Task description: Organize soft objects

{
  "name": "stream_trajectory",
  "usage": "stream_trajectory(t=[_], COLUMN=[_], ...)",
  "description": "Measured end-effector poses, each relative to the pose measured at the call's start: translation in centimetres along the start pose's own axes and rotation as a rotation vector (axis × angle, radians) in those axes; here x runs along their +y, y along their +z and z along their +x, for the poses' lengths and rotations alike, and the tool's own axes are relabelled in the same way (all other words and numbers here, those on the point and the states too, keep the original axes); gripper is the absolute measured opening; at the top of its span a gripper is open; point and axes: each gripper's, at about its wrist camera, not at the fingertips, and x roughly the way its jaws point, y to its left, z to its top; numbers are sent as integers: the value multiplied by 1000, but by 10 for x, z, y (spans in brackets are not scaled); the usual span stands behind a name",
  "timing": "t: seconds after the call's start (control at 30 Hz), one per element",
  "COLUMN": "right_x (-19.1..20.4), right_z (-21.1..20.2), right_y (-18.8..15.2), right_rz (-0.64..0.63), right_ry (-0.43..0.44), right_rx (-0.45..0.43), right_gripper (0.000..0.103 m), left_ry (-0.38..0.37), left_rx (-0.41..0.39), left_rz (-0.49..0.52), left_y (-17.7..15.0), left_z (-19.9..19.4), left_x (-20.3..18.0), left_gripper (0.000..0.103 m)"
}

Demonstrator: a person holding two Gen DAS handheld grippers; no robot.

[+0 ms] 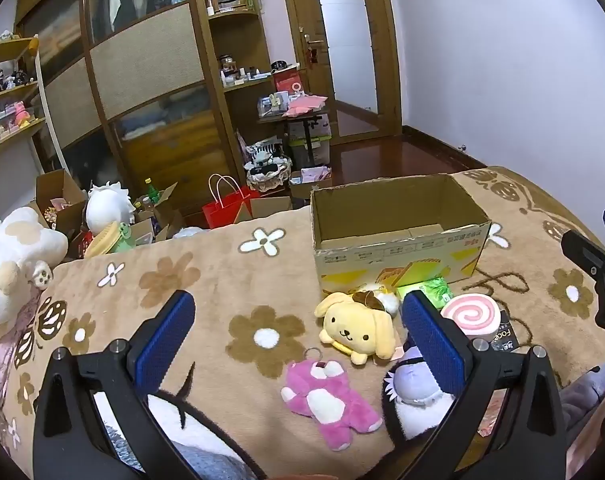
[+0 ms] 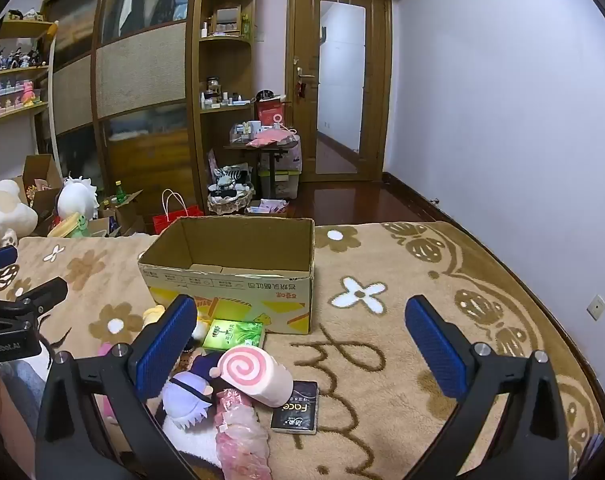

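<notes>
Left wrist alone shows the pink bear plush (image 1: 329,398).

light: even, soft indoor, moderately bright | shadows: faint | glare: floor (image 2: 342,200) sheen at 12 o'clock | focus: sharp | edges: strong fisheye bending, dark corners

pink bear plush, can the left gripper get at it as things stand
Probably yes. The pink bear plush lies flat and uncovered on the blanket, between the open fingers of the left gripper, with nothing on top of it.
</notes>
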Motion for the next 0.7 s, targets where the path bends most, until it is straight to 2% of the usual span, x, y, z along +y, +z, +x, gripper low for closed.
stream_trajectory(t=[0.37,0.7], right_x=[1,-5], right_z=[0,2], right_y=[0,0], right_rz=[-6,19], right_ry=[-5,-3], right_rx=[-4,0], right_gripper=[103,103], left_ry=[13,9], left_rx=[-13,-25], left_rz=[4,-13], left_y=[4,3], left_z=[-1,-4], left_x=[-8,5], left_gripper=[102,102])
